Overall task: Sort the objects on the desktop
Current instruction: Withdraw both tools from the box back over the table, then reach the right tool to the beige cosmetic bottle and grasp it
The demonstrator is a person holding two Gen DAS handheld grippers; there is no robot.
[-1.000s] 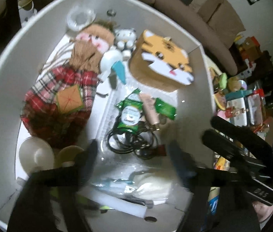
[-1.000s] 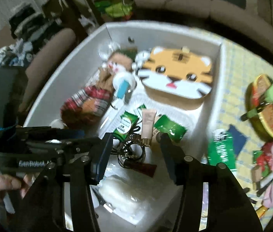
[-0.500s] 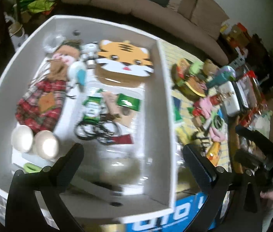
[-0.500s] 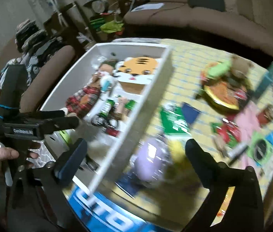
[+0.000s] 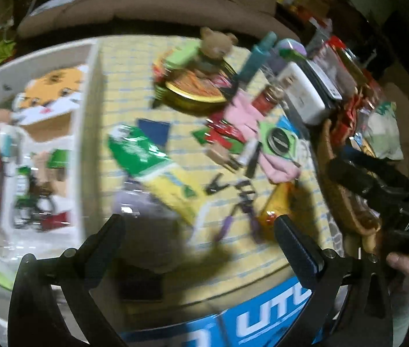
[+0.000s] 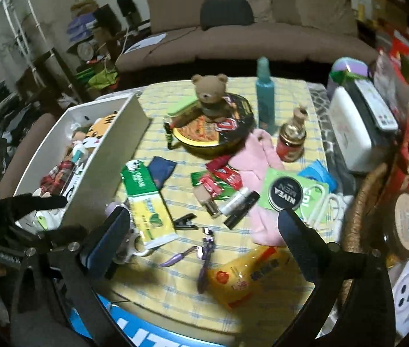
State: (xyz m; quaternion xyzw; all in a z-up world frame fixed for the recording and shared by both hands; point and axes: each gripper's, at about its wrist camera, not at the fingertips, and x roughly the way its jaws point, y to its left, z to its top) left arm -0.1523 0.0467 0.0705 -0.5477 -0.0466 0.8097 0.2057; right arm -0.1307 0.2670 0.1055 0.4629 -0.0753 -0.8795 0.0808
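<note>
Your right gripper (image 6: 204,225) hangs with its jaws spread wide and empty above the yellow checked tablecloth (image 6: 233,98), over the purple eyelash curler (image 6: 204,257) and the black clip (image 6: 185,221). Your left gripper (image 5: 198,231) is equally wide apart and holds nothing. Its view is badly smeared, so the white box (image 5: 87,133) contents blur; the orange shape is probably the tiger pouch (image 5: 54,86). From the right, the box wall (image 6: 112,167) hides most of them.
</note>
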